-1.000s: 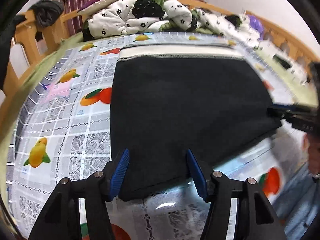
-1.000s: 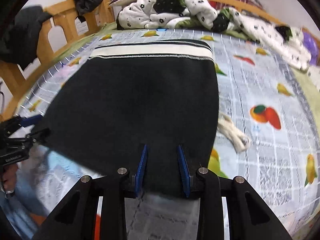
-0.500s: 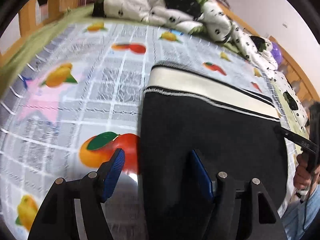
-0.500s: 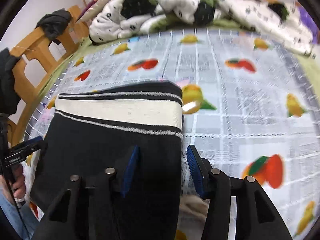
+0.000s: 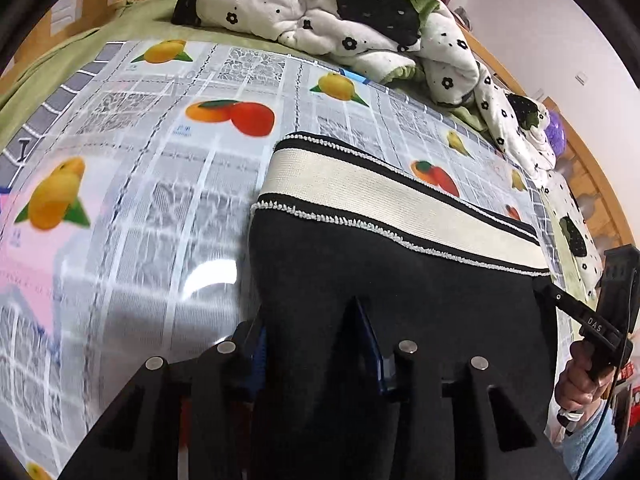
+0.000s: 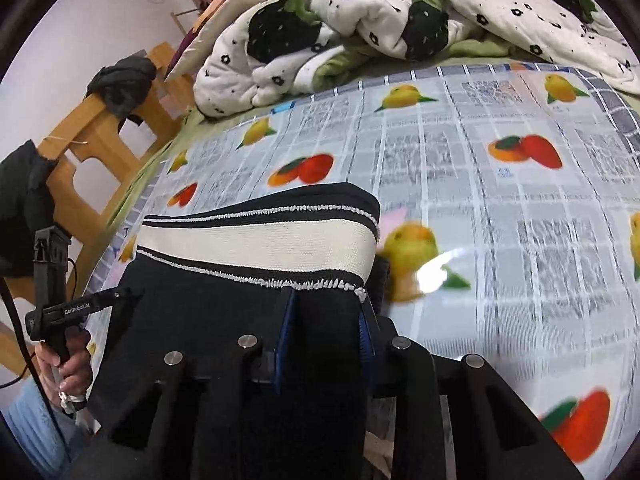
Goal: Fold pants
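— Where are the pants [image 5: 400, 300] right now?

— Spread on the fruit-print cloth [image 5: 168, 184] over the bed, black fabric with the cream waistband [image 5: 384, 208] at the far end, away from both tools. The rumpled flower quilt [image 5: 320, 12] lies well beyond that.

— And the grippers?

— The left hand-held gripper [image 5: 312, 340] has its jaws pinched on the near fold at the pants' left side. The right hand-held gripper [image 6: 326, 320] is clamped on the same near fold at the right side, its blue pads almost touching the waistband's lower stitched edge [image 6: 304, 283].

— So which way does the fold run?

— Dead ahead of both. The waistband's long axis runs crosswise, left to right, and the held edge is roughly parallel to it. The right one looks nearer the band; the left one has a stretch of black cloth between it and the band.

— What does the next move hinge on?

— I'd guess on laying that edge square along the waistband, with the left side brought level before either lets go.
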The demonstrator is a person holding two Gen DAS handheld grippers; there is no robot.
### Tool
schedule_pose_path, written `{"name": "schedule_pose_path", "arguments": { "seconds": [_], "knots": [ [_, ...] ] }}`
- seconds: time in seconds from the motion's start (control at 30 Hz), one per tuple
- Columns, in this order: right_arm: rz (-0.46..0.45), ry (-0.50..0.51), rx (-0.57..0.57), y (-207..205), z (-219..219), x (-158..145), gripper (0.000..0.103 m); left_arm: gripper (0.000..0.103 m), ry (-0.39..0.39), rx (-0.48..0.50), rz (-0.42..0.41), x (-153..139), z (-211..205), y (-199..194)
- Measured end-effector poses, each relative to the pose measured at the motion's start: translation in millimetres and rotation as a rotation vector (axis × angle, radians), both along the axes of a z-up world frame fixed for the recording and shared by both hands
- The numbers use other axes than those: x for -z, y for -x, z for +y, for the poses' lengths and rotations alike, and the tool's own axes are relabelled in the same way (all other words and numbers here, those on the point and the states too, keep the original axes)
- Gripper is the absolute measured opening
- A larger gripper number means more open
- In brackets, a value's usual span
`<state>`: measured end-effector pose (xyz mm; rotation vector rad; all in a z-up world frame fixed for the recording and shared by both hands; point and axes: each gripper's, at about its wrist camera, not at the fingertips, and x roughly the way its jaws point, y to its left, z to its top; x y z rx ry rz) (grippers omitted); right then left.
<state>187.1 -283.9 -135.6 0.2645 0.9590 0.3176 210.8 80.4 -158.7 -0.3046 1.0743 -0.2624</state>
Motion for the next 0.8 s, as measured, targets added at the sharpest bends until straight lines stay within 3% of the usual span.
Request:
{"name": "schedule_pose_path", "arguments": {
  "seconds": [0.27, 0.47, 0.53, 0.57, 0.63, 0.8],
  "knots": [
    [-0.029, 0.007, 0.008, -17, 2, 2, 0.031, 0.039, -0.016, -0.008, -0.007, 1, 0, -9],
    [-0.022, 0.025, 0.011, -17, 4, 0, 0.031, 0.047, -0.048, -0.019, -0.007, -2, -2, -5],
    [-0.021, 0.032, 0.007, -16, 5, -3, 0.027, 0.053, -0.076, -0.016, -0.018, -6, -5, -3],
    [-0.023, 0.037, 0.005, -15, 5, -4, 0.019, 0.053, -0.095, -0.007, -0.027, -8, -7, -2],
    [-0.031, 0.031, -0.001, -13, 4, -9, 0.018, 0.055, -0.129, 0.007, -0.048, -10, -12, 0],
    [-0.009, 0.02, 0.028, -15, 2, -1, 0.027, 0.057, -0.161, 0.017, -0.072, -13, -17, 5]
  ]
}}
